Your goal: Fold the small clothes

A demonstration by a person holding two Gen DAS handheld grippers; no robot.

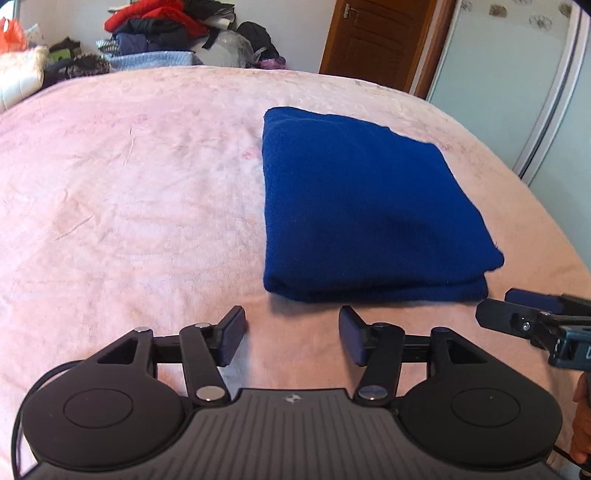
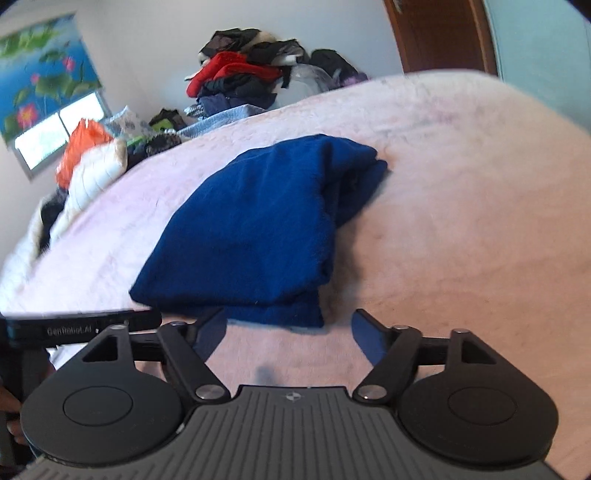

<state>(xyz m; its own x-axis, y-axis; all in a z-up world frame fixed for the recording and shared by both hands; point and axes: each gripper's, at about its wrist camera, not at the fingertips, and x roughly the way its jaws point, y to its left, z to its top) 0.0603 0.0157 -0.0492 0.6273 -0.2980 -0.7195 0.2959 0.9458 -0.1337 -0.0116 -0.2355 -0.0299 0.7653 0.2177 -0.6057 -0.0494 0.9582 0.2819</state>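
Left wrist view shows the left hand-held gripper point(image 1: 291, 338) over the near part of the bed point(image 1: 129, 192), with its jaws apart and only pink blanket between them. The two fingers point(image 1: 232, 334) do not touch anything. Just beyond the fingertips lies the cloth point(image 1: 365, 206), a dark blue piece folded into a thick rectangle with several layers at its near edge. It rests flat on the bed, right of the middle, nearer to the right edge than to the left one. At the right border of this view the right hand-held gripper point(image 1: 517, 312) comes in, close to the near right corner of the cloth but not touching it; part of a hand point(image 1: 581, 421) is seen under it.

Right wrist view is a little blurred. The right hand-held gripper point(image 2: 290, 332) stands wide open, and its jaws hold nothing; the near edge of the cloth point(image 2: 251, 229) is just ahead of the fingertips, and whether the left finger touches it cannot be told. From this side the fold layers of the cloth are open toward the right. The left hand-held gripper point(image 2: 110, 319) is seen at the left border, beside the near corner of the cloth.

At the far edge of the bed a pile of clothes point(image 1: 155, 33) lies, with red and dark pieces. A brown door point(image 1: 376, 40) is behind the far right corner.
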